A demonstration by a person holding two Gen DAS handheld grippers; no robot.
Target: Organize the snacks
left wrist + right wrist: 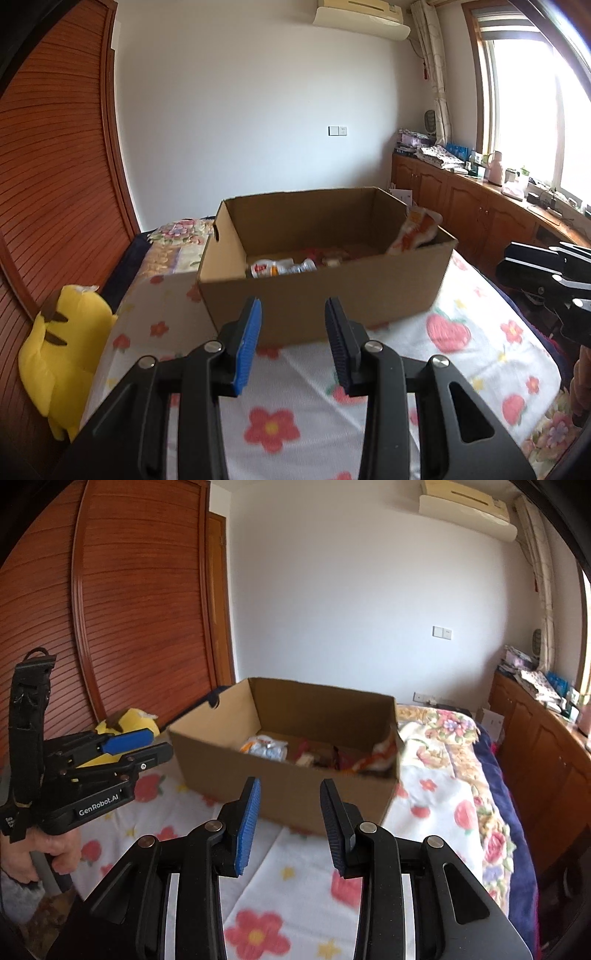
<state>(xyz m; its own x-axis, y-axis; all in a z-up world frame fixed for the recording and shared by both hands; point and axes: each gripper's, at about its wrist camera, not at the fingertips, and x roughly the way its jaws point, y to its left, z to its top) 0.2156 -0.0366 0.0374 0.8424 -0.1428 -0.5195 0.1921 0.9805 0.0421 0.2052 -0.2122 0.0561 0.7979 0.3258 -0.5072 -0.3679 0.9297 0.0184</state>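
Observation:
An open cardboard box point(325, 291) stands on the flowered bedspread; it also shows in the right wrist view point(280, 790). Inside lie several snack packets point(280, 267) point(266, 747), and an orange-and-white bag point(415, 230) leans against its right wall point(380, 757). My left gripper point(293, 321) is open and empty, just short of the box's near wall; it also shows at the left of the right wrist view point(147, 744). My right gripper point(290, 801) is open and empty, in front of the box's near corner. Its body shows at the left wrist view's right edge point(546, 273).
A yellow plush toy point(62, 354) lies at the bed's left edge beside the wooden wardrobe point(55, 166). A folded floral quilt point(443, 734) lies behind the box. Wooden cabinets point(480, 210) with clutter run under the window on the right.

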